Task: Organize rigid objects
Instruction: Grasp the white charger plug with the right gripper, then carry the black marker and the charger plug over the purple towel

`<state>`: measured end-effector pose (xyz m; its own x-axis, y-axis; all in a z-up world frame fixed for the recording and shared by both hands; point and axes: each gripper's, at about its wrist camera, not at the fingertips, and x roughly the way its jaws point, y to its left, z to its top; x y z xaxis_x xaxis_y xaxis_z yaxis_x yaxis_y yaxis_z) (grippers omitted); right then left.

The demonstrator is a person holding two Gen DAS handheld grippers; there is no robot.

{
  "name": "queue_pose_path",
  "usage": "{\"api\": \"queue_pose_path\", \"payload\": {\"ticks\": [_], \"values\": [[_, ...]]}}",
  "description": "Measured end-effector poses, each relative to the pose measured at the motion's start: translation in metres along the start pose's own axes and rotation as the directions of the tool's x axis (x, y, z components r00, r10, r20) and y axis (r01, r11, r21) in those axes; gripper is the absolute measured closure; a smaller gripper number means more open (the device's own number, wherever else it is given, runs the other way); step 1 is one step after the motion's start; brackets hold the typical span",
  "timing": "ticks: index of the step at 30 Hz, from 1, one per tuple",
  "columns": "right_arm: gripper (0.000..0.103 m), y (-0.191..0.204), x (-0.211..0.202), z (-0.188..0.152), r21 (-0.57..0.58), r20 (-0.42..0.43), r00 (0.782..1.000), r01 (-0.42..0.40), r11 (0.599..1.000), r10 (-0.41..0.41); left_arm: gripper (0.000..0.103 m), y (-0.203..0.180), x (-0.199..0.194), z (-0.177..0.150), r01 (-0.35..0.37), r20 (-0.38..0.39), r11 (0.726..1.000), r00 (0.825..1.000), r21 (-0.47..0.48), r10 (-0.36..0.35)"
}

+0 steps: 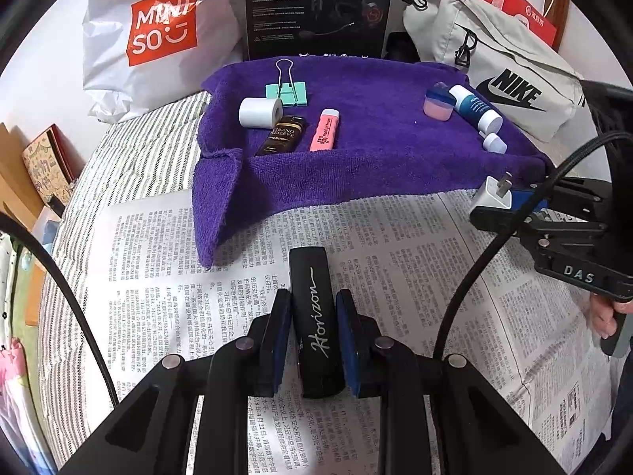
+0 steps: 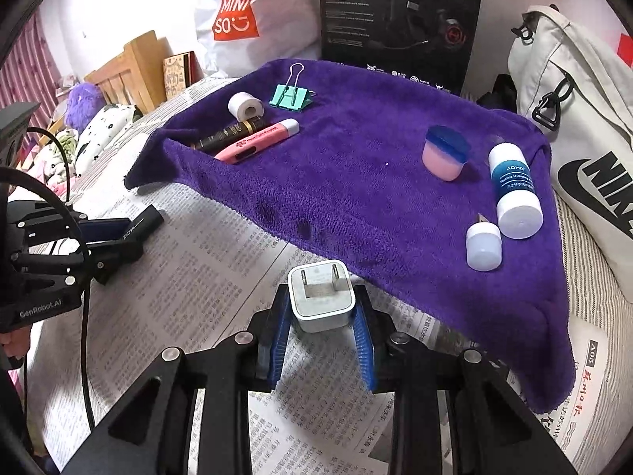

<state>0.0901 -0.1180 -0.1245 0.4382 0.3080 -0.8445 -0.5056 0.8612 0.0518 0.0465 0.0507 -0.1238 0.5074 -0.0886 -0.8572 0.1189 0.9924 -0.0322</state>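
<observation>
My left gripper (image 1: pixel 314 308) is shut on a black Horizon tube (image 1: pixel 314 316) and holds it over the newspaper (image 1: pixel 178 257); it also shows in the right wrist view (image 2: pixel 130 229). My right gripper (image 2: pixel 321 304) is shut on a white plug charger (image 2: pixel 320 297), near the front edge of the purple towel (image 2: pixel 356 198); it also shows in the left wrist view (image 1: pixel 494 198). On the towel lie a white roll (image 1: pixel 260 113), a teal binder clip (image 1: pixel 287 93), a dark Grand Reserve tube (image 1: pixel 283 134), a pink highlighter (image 1: pixel 325 130), a pink jar (image 1: pixel 437 105), a white-blue bottle (image 1: pixel 476 109) and a small white cap (image 1: pixel 494 143).
A Miniso bag (image 1: pixel 154 35), a black headset box (image 1: pixel 316 4) and a Nike bag (image 1: pixel 498 71) stand behind the towel. Striped bedding (image 1: pixel 130 150) lies under the newspaper. A wooden headboard (image 2: pixel 126 71) and books (image 1: pixel 47 166) are at the left.
</observation>
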Motion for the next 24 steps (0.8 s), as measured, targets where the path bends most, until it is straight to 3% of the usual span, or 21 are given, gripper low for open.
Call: {"api": "queue_pose_path", "payload": {"ticks": [7,15,24], "values": [[0.074,-0.004,-0.005,-0.002,0.011,0.009,1.000,-0.010,1.000,0.010,0.081,0.003,-0.003,-0.002,0.024,-0.013,1.000,1.000,-0.013,-0.024],[0.074,-0.013,-0.021,-0.016,0.068,0.011,1.000,-0.013,0.998,0.013,0.081,-0.003,-0.004,-0.006,0.000,-0.026,1.000,1.000,0.018,0.001],[0.074,-0.028,-0.041,-0.021,0.127,0.046,0.999,-0.012,0.992,0.006,0.082,0.002,-0.009,-0.002,0.051,-0.023,0.998,0.998,-0.022,-0.052]]}}
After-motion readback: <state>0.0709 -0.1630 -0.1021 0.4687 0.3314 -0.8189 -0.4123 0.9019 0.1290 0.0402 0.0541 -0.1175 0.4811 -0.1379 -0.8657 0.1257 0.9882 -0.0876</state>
